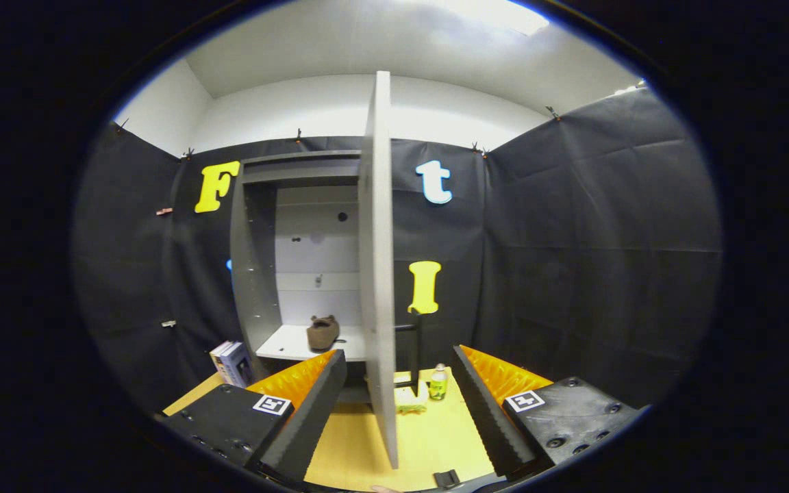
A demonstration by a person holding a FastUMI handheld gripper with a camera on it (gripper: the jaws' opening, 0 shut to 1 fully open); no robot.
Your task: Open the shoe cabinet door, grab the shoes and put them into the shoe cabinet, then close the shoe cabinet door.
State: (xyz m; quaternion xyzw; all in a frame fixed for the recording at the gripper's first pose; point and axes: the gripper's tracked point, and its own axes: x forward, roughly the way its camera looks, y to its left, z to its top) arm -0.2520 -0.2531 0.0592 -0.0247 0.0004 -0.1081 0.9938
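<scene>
Gripper: fingers spread wide, holding nothing; the edge of the open cabinet door stands between them. Shoe cabinet: open, beyond the fingers. Brown shoe: on the cabinet's shelf. Small bottle: on the wooden floor, right of the door.

A recording booth set up to pass for a home entryway, not a lived-in room: black cloth is clipped up as walls on three sides, with plain white wall and a ceiling light above it. A grey shoe cabinet stands on a pale wooden tabletop, its door swung open, one brown shoe on the shelf, and a small green bottle and a boxed item staged beside it
</scene>
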